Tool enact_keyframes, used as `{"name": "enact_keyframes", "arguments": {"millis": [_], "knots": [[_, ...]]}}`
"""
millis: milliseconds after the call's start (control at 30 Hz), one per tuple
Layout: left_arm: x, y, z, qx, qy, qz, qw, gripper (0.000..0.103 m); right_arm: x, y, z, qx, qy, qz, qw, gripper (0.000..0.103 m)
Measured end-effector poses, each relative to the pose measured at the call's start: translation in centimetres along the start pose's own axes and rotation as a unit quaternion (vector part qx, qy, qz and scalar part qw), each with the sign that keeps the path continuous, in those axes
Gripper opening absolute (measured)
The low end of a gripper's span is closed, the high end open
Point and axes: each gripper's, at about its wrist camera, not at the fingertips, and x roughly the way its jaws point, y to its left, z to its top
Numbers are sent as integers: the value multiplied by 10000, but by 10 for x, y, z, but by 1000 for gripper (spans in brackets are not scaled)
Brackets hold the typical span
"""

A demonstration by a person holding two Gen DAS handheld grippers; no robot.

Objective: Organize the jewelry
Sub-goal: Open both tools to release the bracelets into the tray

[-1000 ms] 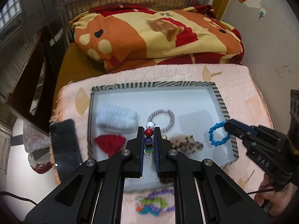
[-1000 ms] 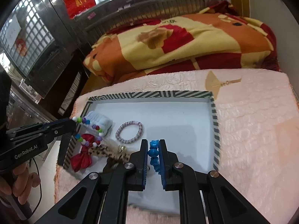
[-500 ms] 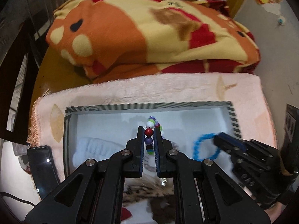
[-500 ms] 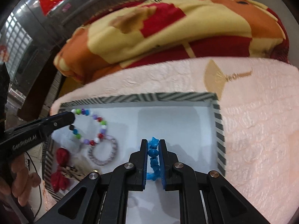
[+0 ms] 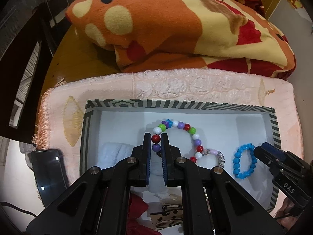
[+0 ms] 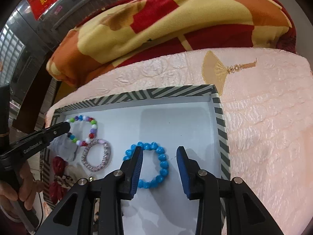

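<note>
A white tray with a striped rim (image 5: 176, 104) (image 6: 156, 94) lies on a pink mat. My left gripper (image 5: 156, 144) (image 6: 65, 126) is shut on a multicoloured bead bracelet (image 5: 181, 125) (image 6: 92, 126), whose loop rests on the tray floor near the back left. My right gripper (image 6: 159, 148) (image 5: 260, 149) is low over the tray's right part and its jaws are opening. The blue bead bracelet (image 6: 163, 164) (image 5: 237, 164) lies flat on the floor there, with the left finger (image 6: 137, 162) over its ring and neither pad pressing it.
A pink braided bracelet (image 6: 95, 155) lies between the two bead bracelets. A white fluffy scrunchie (image 5: 117, 152), a red bow (image 6: 58, 164) and a leopard-print hair tie (image 5: 168, 217) fill the tray's near left. A phone (image 5: 49, 174) lies left of the tray, a folded blanket (image 5: 176, 29) behind.
Both grippers came down and forward into the tray. The right jaws parted and the blue bracelet now lies on the floor. The bead bracelet's loop settled onto the tray.
</note>
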Motion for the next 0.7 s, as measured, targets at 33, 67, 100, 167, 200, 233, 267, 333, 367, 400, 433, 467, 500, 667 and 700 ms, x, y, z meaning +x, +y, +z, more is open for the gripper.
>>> {"name": "enact_keyframes", "arguments": {"millis": [33,67,100,167,200,233,267,333,367,400,433,467,500,667,700], "knots": [[-2,-1,-1,42,-26,14,10000,11,-3,1,-1,-4,-13,-1,10000,34],[-3,-1,-2,71,-32,23,10000,16,-5,2,-2,-1,-27,8,10000,36],[-6,-2,-4,79,-33,25,10000,20,-9,4,-3,10,-42,46,10000,37],[-11,0,-8,59,-33,-18,10000,31,-14,7,-8,13,-64,99,9999,41],[-13,-1,-8,47,-39,-39,10000,31,-17,8,-9,-3,-80,107,9999,41],[-15,-1,-10,49,-42,-52,10000,31,-19,10,-11,-13,-98,110,9999,41],[-17,-3,-11,55,-37,-50,10000,31,-20,11,-11,-10,-104,116,9999,41],[-21,-4,-15,66,-34,-30,10000,31,-23,14,-12,5,-105,135,9999,41],[-26,-4,-17,79,-58,-17,10000,31,-26,16,-14,7,-124,141,9998,41],[-28,-5,-18,88,-81,0,9999,32,-28,16,-16,4,-145,146,9998,41],[-31,-6,-20,99,-112,29,9999,32,-31,17,-17,-3,-159,151,9998,41],[-35,-7,-22,116,-151,52,9998,33,-34,17,-18,-13,-169,157,9997,42],[-38,-8,-25,129,-171,58,9998,33,-36,18,-20,-31,-178,154,9997,42],[-52,-11,-34,151,-260,64,9995,35,-47,29,-25,-34,-196,183,9996,42],[-55,-12,-36,163,-290,88,9994,36,-49,30,-26,-45,-210,187,9996,43]]}}
